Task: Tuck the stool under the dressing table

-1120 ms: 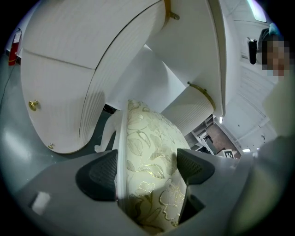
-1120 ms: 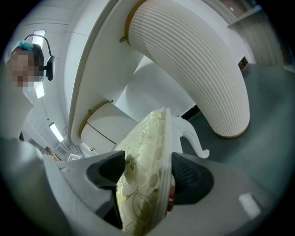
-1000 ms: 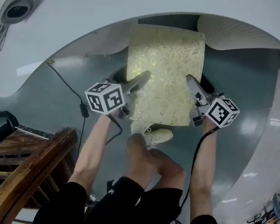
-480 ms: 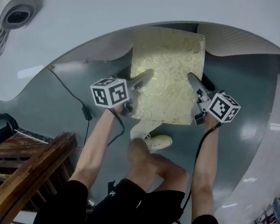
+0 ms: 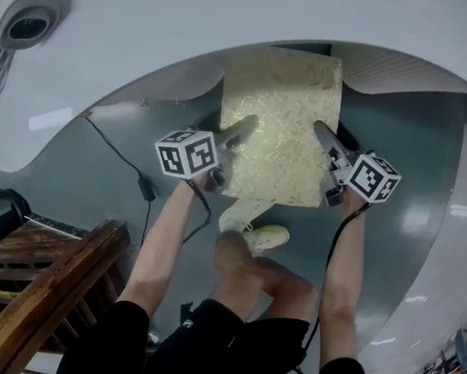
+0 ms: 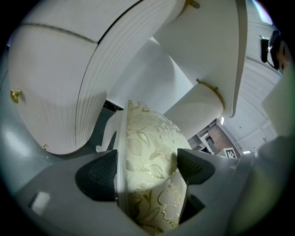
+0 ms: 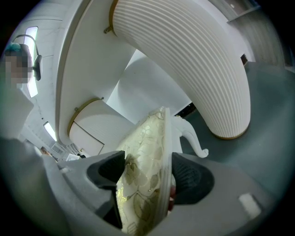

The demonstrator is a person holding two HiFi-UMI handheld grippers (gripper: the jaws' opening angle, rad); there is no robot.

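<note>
Cream brocade with gold leaves covers the stool (image 5: 279, 121), which stands on the grey floor (image 5: 95, 177). Its far end is just beneath the curved lip of the white dressing bench (image 5: 191, 30), and its near end juts out towards the person. The left claw (image 6: 150, 168) is clenched on the seat's left edge and the right claw (image 7: 147, 173) on its right edge, pads pressing cushion and frame. To finish the tuck well, both claws should probably push evenly so the seat runs straight between the ribbed pedestals. The padded edge looks soft, so a firm, level grip should prevent slipping or twisting.
</note>
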